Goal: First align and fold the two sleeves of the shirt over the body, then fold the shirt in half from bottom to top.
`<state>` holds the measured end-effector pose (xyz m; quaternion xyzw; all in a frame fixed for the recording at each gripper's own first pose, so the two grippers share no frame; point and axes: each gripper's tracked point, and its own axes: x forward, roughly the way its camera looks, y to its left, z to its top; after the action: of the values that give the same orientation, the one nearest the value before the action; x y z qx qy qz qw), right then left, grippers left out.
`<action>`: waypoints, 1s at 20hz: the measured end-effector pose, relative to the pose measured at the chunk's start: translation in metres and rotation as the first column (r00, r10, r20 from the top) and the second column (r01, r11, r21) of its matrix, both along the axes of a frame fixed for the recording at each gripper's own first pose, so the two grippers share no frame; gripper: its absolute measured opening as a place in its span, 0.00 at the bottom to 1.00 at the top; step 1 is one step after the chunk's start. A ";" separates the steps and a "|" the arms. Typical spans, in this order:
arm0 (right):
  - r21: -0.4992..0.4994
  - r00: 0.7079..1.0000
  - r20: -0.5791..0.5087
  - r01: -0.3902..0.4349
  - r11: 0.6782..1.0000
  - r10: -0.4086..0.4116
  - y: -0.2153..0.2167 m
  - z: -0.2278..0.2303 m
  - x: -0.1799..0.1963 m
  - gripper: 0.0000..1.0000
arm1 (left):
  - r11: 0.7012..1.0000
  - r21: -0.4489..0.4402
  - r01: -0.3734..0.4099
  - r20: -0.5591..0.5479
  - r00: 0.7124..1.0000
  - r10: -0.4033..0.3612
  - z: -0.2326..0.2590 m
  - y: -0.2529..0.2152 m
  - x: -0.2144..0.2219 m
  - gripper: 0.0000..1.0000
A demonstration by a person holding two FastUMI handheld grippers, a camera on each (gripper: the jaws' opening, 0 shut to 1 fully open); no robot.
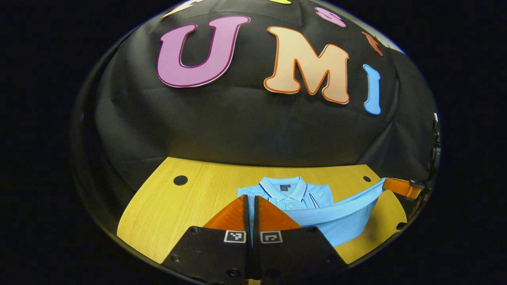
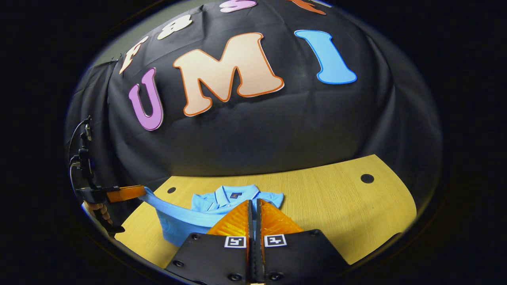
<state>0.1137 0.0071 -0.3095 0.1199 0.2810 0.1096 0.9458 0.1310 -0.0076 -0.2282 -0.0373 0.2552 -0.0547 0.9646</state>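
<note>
Two grippers hold the light-blue cotton polo shirt [image 1: 301,198] on the yellow wooden table [image 1: 178,206]: left gripper [image 1: 252,204] and right gripper [image 2: 253,208] both clamp its raised hem, mid bottom-to-top fold. Next, I'd judge: lay hem beside the collar [image 2: 227,194].

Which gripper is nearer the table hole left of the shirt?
Left. The left gripper grips the shirt close beside the hole; the right gripper holds it farther right, away from that hole.
</note>
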 end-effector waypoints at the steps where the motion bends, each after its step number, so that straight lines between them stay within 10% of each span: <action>1: 0.000 1.000 -0.004 0.006 1.000 -0.006 -0.001 -0.008 0.013 0.02 | 1.000 -0.003 -0.011 0.007 1.000 0.011 -0.003 0.001 0.014 0.00; 15: -0.041 0.978 -0.150 0.140 0.989 -0.144 -0.009 -0.146 0.120 0.06 | 0.988 0.136 -0.076 -0.025 0.996 0.080 -0.111 0.004 0.126 0.03; 16: -0.040 0.979 -0.139 0.147 0.988 -0.151 -0.013 -0.144 0.123 0.29 | 0.984 0.153 -0.093 -0.026 0.995 0.098 -0.115 0.008 0.124 0.10; 19: -0.053 0.986 -0.064 0.148 0.988 -0.152 -0.021 -0.105 0.120 1.00 | 0.978 0.150 -0.146 -0.001 0.989 0.148 -0.091 0.013 0.113 0.96; 20: -0.059 0.989 -0.025 0.146 0.988 -0.147 -0.023 -0.084 0.116 0.93 | 0.980 0.123 -0.156 0.025 0.988 0.154 -0.075 0.011 0.111 0.95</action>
<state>0.2299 -0.0158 -0.3934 0.1147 0.2884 0.0299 0.9501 0.2421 0.0034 -0.3036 0.0036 0.2469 0.0362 0.9684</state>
